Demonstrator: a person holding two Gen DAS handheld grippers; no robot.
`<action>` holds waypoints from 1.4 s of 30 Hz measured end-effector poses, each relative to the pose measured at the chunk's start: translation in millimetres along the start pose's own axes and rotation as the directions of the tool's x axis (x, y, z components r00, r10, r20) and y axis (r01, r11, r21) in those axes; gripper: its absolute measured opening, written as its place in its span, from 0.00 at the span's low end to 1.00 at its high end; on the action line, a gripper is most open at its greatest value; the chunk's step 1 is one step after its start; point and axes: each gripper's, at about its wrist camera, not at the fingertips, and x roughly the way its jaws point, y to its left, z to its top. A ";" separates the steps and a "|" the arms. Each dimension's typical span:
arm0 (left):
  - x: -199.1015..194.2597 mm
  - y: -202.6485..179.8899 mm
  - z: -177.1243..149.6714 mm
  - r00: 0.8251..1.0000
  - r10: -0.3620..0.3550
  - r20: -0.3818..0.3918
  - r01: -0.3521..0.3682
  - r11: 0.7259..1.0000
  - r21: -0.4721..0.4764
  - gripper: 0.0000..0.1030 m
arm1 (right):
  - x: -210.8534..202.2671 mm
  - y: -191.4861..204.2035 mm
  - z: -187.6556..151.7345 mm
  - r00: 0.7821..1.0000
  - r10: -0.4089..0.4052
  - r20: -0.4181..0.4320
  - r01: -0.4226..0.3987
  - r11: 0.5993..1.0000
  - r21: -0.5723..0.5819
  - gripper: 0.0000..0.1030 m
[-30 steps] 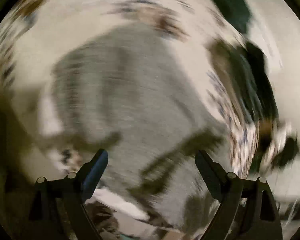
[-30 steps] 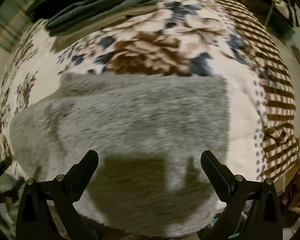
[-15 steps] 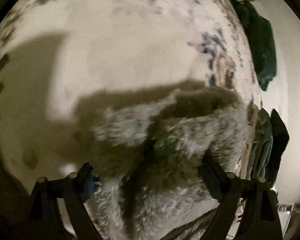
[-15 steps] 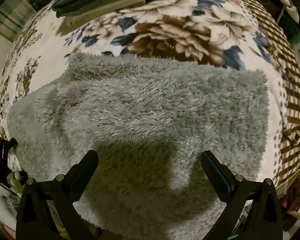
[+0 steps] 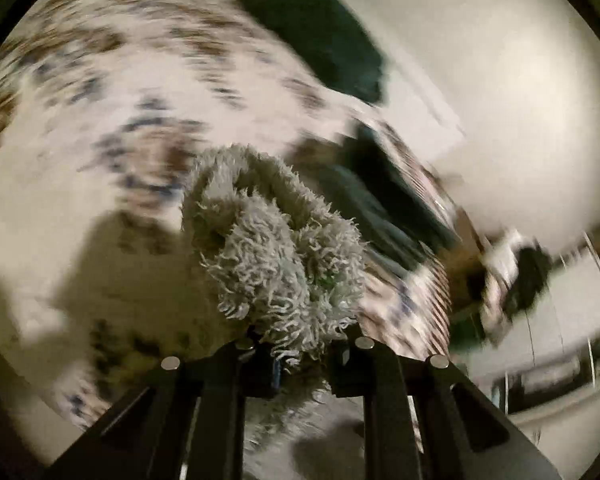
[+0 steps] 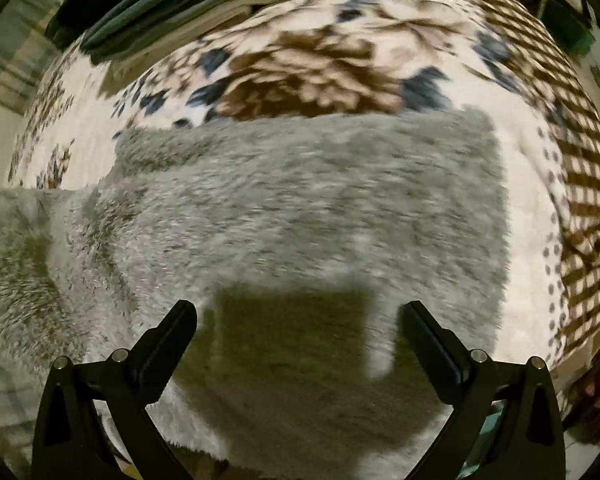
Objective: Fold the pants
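The pants (image 6: 300,208) are grey and fluffy and lie spread across the floral blanket (image 6: 308,68) in the right wrist view. My right gripper (image 6: 298,320) hovers over them, open, its fingers wide apart with nothing between them and its shadow on the fleece. In the left wrist view a bunched end of the grey fluffy pants (image 5: 272,248) sticks up from my left gripper (image 5: 300,354). Its jaws are closing tight on that fold and hold it lifted above the blanket (image 5: 100,120). The left view is blurred by motion.
A stack of folded dark and beige clothes (image 6: 172,12) lies at the blanket's far left edge. A dark green garment (image 5: 324,36) lies at the bed's edge near a pale wall (image 5: 500,100). The blanket's brown checked border (image 6: 580,208) runs down the right.
The left gripper closed on a fold of the pants and lifted it up off the blanket, rolling as it rose. The right gripper stayed open over the spread pants and barely shifted.
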 end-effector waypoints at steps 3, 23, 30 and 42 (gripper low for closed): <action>21.3 -62.2 -34.9 0.993 -0.046 -0.109 0.060 0.990 0.128 0.13 | -14.8 -29.9 -3.5 1.000 0.012 0.006 -0.012 0.999 0.047 1.00; 135.9 -150.5 -197.8 0.811 0.258 -0.525 0.000 0.898 0.440 0.79 | -59.0 -181.9 -1.2 0.981 0.195 0.026 -0.195 0.950 0.243 1.00; 83.8 -129.0 -146.8 0.873 0.280 -0.399 -0.133 0.924 0.357 0.79 | -55.4 -124.6 23.7 0.913 0.407 -0.008 -0.402 0.905 0.136 1.00; 66.1 -43.1 -89.1 0.839 0.484 -0.249 -0.432 0.870 0.237 0.79 | 5.6 -36.1 55.8 0.880 0.432 -0.200 -0.438 0.899 0.011 0.63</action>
